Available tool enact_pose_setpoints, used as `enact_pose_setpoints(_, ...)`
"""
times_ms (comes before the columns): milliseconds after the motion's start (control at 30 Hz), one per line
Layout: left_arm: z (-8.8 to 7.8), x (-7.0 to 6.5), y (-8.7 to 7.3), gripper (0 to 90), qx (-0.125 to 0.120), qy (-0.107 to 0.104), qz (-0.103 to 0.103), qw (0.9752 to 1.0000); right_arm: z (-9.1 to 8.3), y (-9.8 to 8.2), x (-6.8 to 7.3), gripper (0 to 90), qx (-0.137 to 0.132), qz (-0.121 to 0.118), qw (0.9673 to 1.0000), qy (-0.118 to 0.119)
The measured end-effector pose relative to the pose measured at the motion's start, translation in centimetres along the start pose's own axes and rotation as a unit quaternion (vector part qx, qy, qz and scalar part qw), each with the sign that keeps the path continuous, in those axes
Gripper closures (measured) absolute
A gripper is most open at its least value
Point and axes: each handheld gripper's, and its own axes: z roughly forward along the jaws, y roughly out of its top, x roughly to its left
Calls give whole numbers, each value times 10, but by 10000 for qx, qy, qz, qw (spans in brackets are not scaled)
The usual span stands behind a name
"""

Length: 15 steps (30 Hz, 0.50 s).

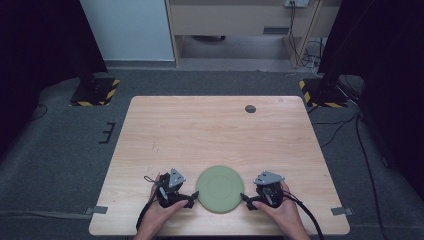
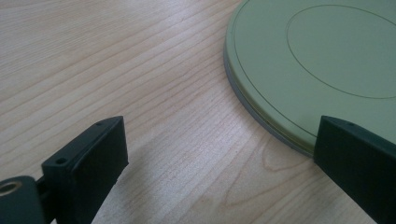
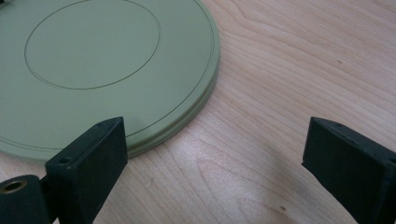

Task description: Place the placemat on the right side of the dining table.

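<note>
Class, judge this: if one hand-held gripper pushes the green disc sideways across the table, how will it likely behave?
The green disc lies flat and low, so it should slide, not tip or roll. Its smooth, crisp rim suggests stiff plastic, probably light. That thin edge on the wooden table looks hard to pinch.

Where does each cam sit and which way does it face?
High view: above the person's side, facing forward and down on the light wooden table; both hands, left gripper and right gripper show.
Left gripper view: on the left gripper, facing along its open jaws.
Right gripper view: on the right gripper, jaws open too.
Shared: the round flat pale green disc.
</note>
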Motion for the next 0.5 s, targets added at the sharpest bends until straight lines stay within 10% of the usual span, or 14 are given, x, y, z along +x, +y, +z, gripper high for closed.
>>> enact_pose_setpoints(500, 2, 1, 2, 20, -41, 78, -52, 9999, 1, 2, -1, 61, -3, 14, 9999, -155)
